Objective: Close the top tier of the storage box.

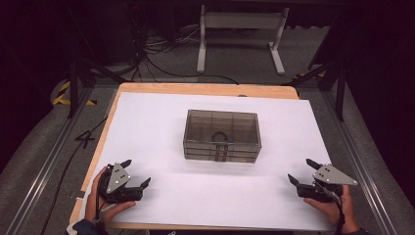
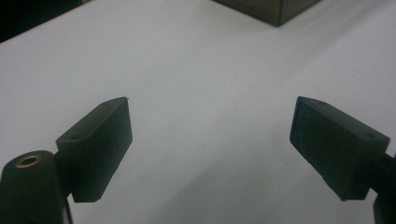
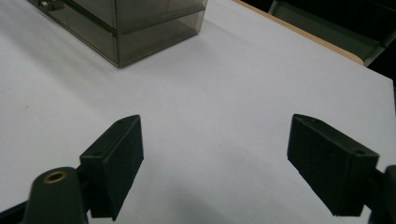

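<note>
Resting on white sheet (image 1: 161,122) over wooden table (image 1: 195,89): smoky translucent drawer box (image 1: 221,135), centred, closed, dark handles facing near edge. Left gripper (image 1: 137,173) near-left corner, jaws wide apart, nothing between. Right gripper (image 1: 303,171) near-right corner, jaws likewise apart, nothing between. Both well apart from box.

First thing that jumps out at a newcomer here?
The smoky see-through drawer box alone mid-sheet on the white paper covering the wooden table. Then the left gripper and right gripper, hand-held at the near corners, jaws open with nothing between them, both well short of the box.
</note>
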Available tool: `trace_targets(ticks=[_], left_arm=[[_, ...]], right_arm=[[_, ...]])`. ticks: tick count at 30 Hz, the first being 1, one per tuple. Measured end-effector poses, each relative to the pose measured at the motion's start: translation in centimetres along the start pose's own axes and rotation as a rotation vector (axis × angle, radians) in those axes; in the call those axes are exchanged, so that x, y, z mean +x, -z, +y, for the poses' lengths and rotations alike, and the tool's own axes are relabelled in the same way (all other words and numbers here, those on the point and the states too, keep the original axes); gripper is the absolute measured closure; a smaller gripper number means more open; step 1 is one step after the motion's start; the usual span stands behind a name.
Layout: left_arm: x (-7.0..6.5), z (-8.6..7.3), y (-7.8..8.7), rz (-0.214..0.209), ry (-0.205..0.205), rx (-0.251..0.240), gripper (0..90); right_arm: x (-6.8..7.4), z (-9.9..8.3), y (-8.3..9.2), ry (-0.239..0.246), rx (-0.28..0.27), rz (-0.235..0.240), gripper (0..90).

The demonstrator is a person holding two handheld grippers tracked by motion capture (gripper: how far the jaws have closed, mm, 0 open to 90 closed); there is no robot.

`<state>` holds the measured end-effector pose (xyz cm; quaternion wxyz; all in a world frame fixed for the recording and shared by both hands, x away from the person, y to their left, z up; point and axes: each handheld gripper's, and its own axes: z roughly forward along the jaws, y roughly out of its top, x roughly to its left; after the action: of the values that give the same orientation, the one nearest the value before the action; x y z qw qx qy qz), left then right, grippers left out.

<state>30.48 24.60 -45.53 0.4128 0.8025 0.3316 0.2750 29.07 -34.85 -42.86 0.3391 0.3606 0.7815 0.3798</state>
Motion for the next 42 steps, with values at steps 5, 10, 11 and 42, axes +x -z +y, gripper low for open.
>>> trace_targets(ticks=[5,10,11,42], left_arm=[[0.4,-0.5,0.5,0.004,0.012,0.002,12.7],[0.9,-1.1,1.0,0.010,0.022,0.001,11.9],[1.0,-1.2,1.1,0.010,0.025,0.001,11.5],[2.3,-2.4,2.3,0.010,0.159,-0.080,10.4]], right_arm=[[-0.2,-0.6,0.4,-0.012,0.011,-0.016,18.9],[-0.8,-1.3,0.8,-0.051,0.012,-0.033,17.5],[-0.8,-1.4,0.9,-0.060,0.018,-0.039,17.3],[-1.9,-3.9,2.3,-0.140,-0.008,-0.093,10.2]])
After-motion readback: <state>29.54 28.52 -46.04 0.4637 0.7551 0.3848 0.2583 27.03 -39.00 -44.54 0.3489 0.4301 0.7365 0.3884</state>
